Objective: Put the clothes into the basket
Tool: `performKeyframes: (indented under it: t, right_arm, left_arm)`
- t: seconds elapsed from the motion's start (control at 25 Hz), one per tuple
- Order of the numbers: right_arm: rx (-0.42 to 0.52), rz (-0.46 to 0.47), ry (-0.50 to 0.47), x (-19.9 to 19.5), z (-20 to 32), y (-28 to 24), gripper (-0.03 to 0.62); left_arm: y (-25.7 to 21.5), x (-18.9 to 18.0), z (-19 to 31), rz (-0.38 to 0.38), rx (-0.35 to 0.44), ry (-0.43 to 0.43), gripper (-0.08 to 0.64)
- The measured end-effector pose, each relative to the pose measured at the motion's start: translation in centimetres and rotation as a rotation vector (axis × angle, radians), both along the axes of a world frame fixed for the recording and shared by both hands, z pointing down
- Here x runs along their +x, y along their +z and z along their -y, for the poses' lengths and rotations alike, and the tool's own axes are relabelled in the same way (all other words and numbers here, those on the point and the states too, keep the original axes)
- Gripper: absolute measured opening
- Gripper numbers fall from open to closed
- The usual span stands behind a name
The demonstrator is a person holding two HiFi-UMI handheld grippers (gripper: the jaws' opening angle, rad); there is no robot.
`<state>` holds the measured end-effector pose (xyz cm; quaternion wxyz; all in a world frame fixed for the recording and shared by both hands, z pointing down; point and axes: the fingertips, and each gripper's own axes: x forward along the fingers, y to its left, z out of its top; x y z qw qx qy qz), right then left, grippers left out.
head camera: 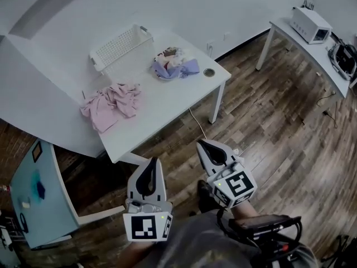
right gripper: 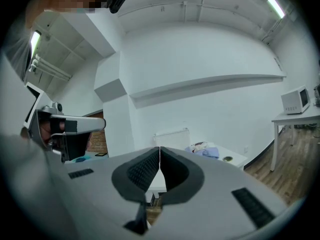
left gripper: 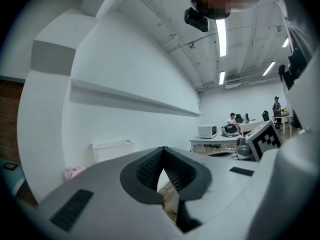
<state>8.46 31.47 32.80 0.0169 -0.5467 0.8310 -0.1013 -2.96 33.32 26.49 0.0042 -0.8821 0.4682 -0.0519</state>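
Your left tongs (head camera: 150, 163) and right tongs (head camera: 203, 147) hang side by side low in the head view, over the wood floor (head camera: 268, 121), short of the white counter (head camera: 162, 113) and well apart from everything on it. Both point toward the counter.

Left tongs: in the left gripper view the pads are pressed together at the tips (left gripper: 163, 149), nothing between them. Right tongs: same in the right gripper view, pads pressed together at the tips (right gripper: 159, 149), empty.

None of the clothes are in the basket:
- The pink clothes (head camera: 111, 102) lie crumpled on the counter near its left edge, in front of the basket (head camera: 120, 52) and apart from it. A bit of pink (left gripper: 75, 171) shows in the left gripper view.
- The lilac and white pile (head camera: 174, 65) lies just right of the basket, close to its end; whether it touches, you cannot tell. It also shows in the right gripper view (right gripper: 205, 150).

The white slatted basket stands upright at the back of the counter by the wall, and it looks empty in the head view. It shows too in the left gripper view (left gripper: 112, 149) and the right gripper view (right gripper: 171, 135).

A small round thing (head camera: 209, 72) sits by the counter's right corner, too small to identify. A second white table (head camera: 301, 49) stands far right with a white box-shaped appliance (head camera: 309, 24) on it. A turquoise panel (head camera: 33, 200) is at lower left.
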Motion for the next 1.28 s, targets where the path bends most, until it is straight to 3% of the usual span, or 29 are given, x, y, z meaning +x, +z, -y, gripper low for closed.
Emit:
performKeyframes:
  t: [0.48,0.96,1.28]
  right_arm:
    - [0.059,0.004,-0.067,3.9,8.6,-1.8,0.009]
    - [0.022,-0.024,-0.114,2.9,13.4,0.2,0.009]
    - [-0.031,-0.057,-0.099,2.4,18.7,1.9,0.009]
  left_arm:
    - [-1.9,4.5,6.7,0.024,0.057,-0.053,0.009]
    - [0.4,2.7,11.6,-0.011,0.0,-0.13,0.009]
    - [1.9,2.0,17.6,-0.045,-0.017,-0.121,0.009]
